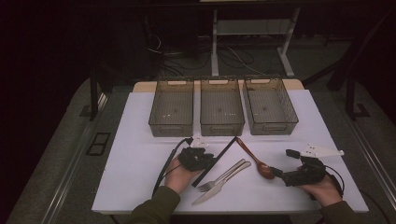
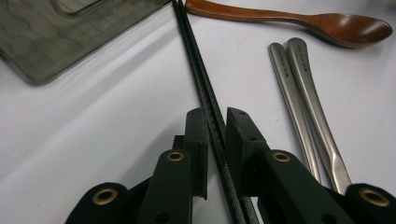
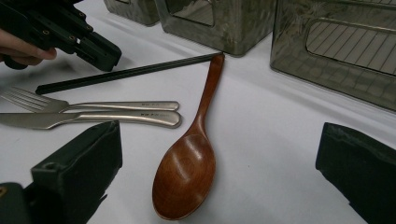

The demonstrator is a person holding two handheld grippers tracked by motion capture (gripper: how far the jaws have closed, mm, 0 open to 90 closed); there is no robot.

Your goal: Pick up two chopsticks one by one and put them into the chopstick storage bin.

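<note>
A pair of black chopsticks [image 1: 215, 161] lies slanted on the white mat [image 1: 140, 158]. My left gripper [image 1: 201, 161] sits over their near half. In the left gripper view its jaws stand close against both sides of the chopsticks [image 2: 198, 70], and my left gripper [image 2: 217, 114] is shut on them. A brown wooden spoon [image 1: 256, 161] lies to the right, bowl toward me. My right gripper [image 3: 219, 140] stands open, low over the mat, with the spoon [image 3: 187, 172] bowl between its wide jaws, untouched. A steel fork [image 1: 223, 175] and knife [image 1: 219, 184] lie side by side between the two grippers.
Three smoky see-through bins stand in a row at the back of the mat: left [image 1: 170, 127], middle [image 1: 222, 127], right [image 1: 273, 127]. The fork and knife handles [image 2: 303, 93] lie just right of the chopsticks. Bare mat spreads at the near left.
</note>
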